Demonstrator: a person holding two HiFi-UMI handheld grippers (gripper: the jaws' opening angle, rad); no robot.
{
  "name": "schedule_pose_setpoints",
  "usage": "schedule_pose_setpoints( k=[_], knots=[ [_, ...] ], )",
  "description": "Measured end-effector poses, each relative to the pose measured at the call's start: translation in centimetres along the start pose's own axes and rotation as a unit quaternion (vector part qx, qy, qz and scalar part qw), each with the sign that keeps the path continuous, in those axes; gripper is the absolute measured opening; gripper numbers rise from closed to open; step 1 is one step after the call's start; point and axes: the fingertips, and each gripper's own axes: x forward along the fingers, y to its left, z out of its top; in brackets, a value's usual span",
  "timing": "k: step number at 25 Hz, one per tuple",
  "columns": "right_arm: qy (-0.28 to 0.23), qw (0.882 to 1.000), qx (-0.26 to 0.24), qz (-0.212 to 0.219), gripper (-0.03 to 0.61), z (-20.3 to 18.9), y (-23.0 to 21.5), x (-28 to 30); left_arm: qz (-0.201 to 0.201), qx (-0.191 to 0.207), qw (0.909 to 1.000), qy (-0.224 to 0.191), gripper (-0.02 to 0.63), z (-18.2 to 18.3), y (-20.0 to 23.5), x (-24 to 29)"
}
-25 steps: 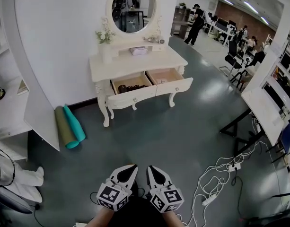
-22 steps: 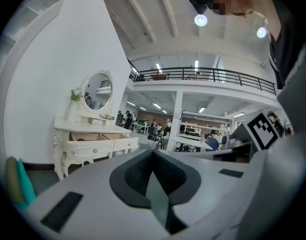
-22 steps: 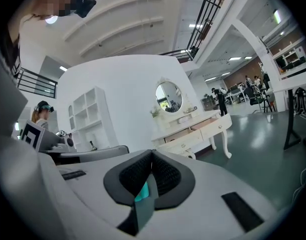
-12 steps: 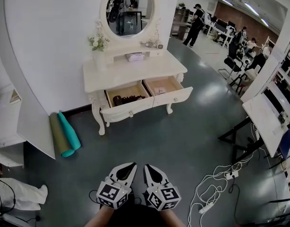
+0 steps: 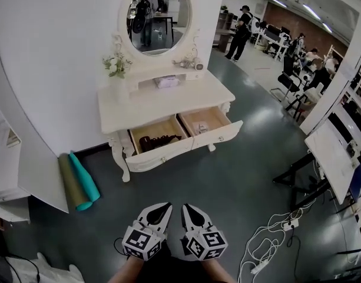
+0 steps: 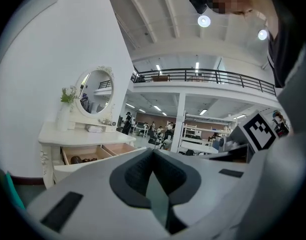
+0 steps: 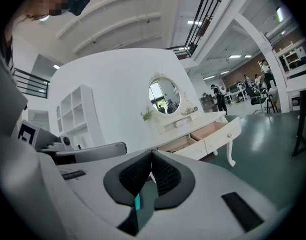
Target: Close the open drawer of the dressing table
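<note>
The white dressing table [image 5: 162, 102] with its round mirror [image 5: 155, 17] stands against the wall some way ahead of me. Both of its drawers are pulled out: the left drawer [image 5: 164, 153] holds dark items, and the right drawer [image 5: 218, 135] holds a small light item. My left gripper [image 5: 163, 207] and right gripper [image 5: 186, 209] are held side by side low in the head view, far from the table, both shut and empty. The left gripper view shows the table [image 6: 68, 134] off to the left, past the left gripper [image 6: 153, 152]. In the right gripper view the open drawers [image 7: 212, 133] lie beyond the right gripper [image 7: 152, 154].
Two rolled mats [image 5: 79, 181], olive and teal, lie on the floor left of the table. A white shelf unit [image 5: 9, 158] stands at the far left. A desk with black legs [image 5: 321, 152] and loose cables [image 5: 274, 232] are on the right. People [image 5: 244, 22] stand far behind.
The dressing table has shifted left and grown slightly in the head view as I moved nearer. Both grippers stay shut in the same spot in the view.
</note>
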Motion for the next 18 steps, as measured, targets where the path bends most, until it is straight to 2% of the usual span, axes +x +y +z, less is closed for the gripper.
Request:
schedule_pose_setpoints(
  k=[6, 18],
  knots=[
    [0.0, 1.0, -0.006, -0.011, 0.029, 0.6, -0.8, 3.5, -0.012, -0.005, 0.9999, -0.004, 0.009, 0.9, 3.3, 2.3],
    [0.003, 0.999, 0.003, -0.034, 0.029, 0.2, -2.0, 8.0, -0.038, -0.014, 0.9991, 0.013, 0.008, 0.6, 6.8, 4.6]
  ],
)
